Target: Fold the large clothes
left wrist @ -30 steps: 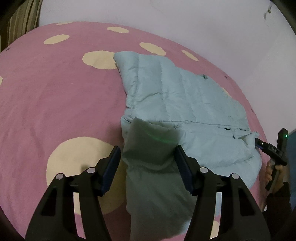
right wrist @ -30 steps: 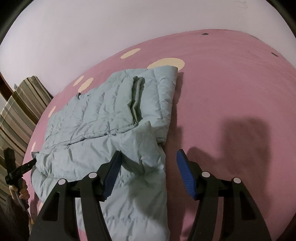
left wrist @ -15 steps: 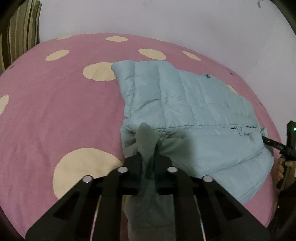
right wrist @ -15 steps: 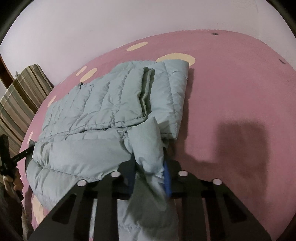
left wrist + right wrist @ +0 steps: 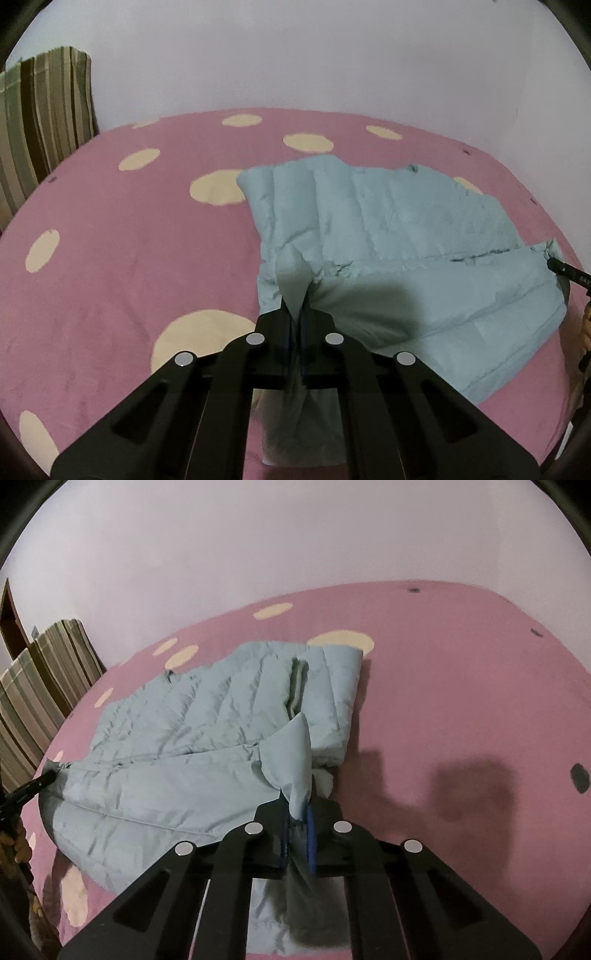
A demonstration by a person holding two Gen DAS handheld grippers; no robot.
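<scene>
A light blue quilted puffer jacket (image 5: 399, 229) lies spread on a pink bed with cream dots; it also shows in the right wrist view (image 5: 207, 738). My left gripper (image 5: 295, 321) is shut on the jacket's near left corner and holds it raised off the bed. My right gripper (image 5: 297, 812) is shut on the jacket's near right corner, also raised. The near edge of the jacket hangs between the two grippers. The far part lies flat with one side folded over.
The pink bed cover (image 5: 110, 258) extends left of the jacket and right of it in the right wrist view (image 5: 461, 701). A striped cushion (image 5: 40, 122) stands at the far left against the white wall. The other gripper's tip (image 5: 569, 273) shows at the right edge.
Both grippers went from open around the jacket's near corners to shut on them, then lifted the corners up off the bed.
</scene>
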